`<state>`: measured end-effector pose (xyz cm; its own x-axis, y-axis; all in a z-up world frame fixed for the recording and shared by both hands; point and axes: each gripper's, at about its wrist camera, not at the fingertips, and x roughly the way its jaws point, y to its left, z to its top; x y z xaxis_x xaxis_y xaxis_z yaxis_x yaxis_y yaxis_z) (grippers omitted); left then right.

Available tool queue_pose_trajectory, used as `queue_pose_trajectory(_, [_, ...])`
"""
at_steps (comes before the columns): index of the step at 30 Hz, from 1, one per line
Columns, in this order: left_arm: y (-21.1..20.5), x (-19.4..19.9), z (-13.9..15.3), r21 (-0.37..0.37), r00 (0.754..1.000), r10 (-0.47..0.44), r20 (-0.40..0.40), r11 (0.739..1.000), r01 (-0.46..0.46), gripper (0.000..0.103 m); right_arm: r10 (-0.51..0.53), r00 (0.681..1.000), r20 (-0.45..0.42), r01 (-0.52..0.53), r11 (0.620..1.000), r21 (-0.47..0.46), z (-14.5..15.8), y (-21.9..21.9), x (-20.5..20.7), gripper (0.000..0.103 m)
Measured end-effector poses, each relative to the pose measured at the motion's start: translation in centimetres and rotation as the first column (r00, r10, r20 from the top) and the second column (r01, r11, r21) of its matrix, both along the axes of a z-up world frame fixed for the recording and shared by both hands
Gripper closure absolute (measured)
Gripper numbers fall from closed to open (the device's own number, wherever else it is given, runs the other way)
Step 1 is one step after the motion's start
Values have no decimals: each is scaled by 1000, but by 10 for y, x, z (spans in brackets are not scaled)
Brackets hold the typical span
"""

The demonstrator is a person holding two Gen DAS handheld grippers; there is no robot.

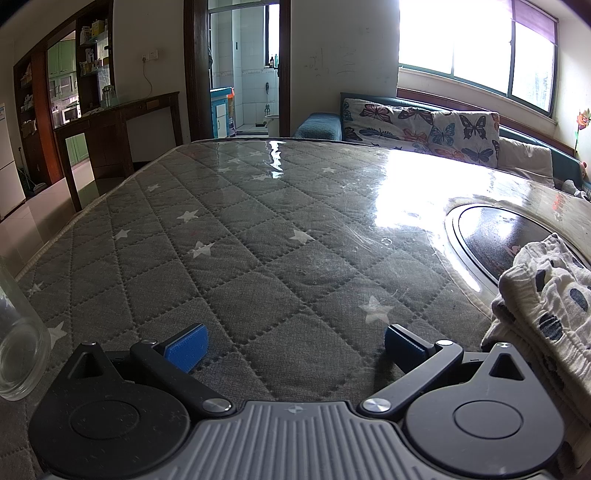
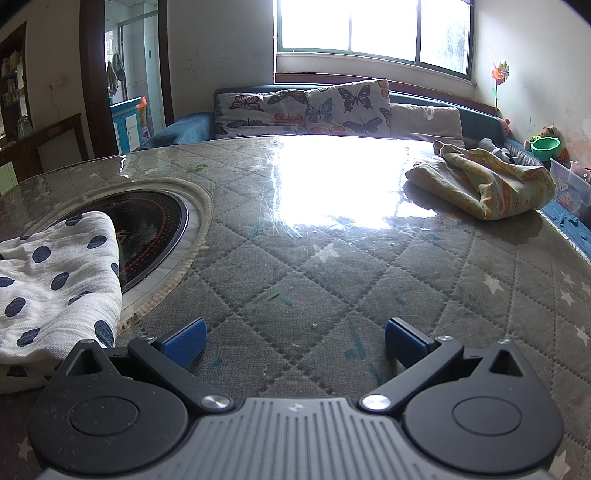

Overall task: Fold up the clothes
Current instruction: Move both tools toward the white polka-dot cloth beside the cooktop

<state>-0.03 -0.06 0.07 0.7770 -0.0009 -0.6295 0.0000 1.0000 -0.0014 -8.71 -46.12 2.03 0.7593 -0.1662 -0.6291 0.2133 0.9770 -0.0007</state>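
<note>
I'm holding the left gripper [image 1: 293, 345] low over the table [image 1: 258, 236], jaws spread wide, nothing between the blue pads [image 1: 187, 347]. The right gripper [image 2: 294, 341] is sitting the same way: wide open, pads [image 2: 186, 341] empty, hovering just over the quilted cover.

The dotted cloth [image 2: 55, 284], white with dark blue spots, is lying bunched between my two grippers: at the right edge of the left view [image 1: 546, 306], at the left edge of the right view. It's draping partly over the round cooktop [image 2: 147, 229] set into the table. Neither gripper is touching it, though it's lying just beside each.

A second cloth, the yellow one [image 2: 484, 181], is sitting crumpled at the far right of the table, well apart from both grippers.

A glass jar [image 1: 18, 343] is standing at the left edge of the left view, near that gripper. Behind the table I'm seeing a sofa [image 2: 476, 114] with butterfly cushions [image 2: 306, 107] under the window [image 2: 373, 29], glare washing out the far tabletop.
</note>
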Motion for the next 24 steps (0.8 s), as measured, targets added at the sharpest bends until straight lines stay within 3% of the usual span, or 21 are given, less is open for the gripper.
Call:
queue_pose_trajectory(8, [-1, -1, 2, -1, 1000, 0, 0, 1000, 0, 0, 2, 1000, 5, -2, 1000, 6, 2, 2, -3, 0])
queue_pose_trajectory(16, [0, 3, 0, 6, 1000, 0, -2, 1000, 0, 0, 61, 997, 41, -58, 994, -90, 19, 22, -28, 1])
queue_pose_trajectory(21, [-3, -2, -1, 11, 1000, 11, -9, 1000, -10, 0, 179, 982, 61, -171, 977, -125, 43, 47, -50, 4])
queue_pose_trajectory(24, [-4, -7, 0, 9, 1000, 15, -24, 1000, -15, 0, 306, 950, 64, -291, 941, -174, 55, 75, -62, 8])
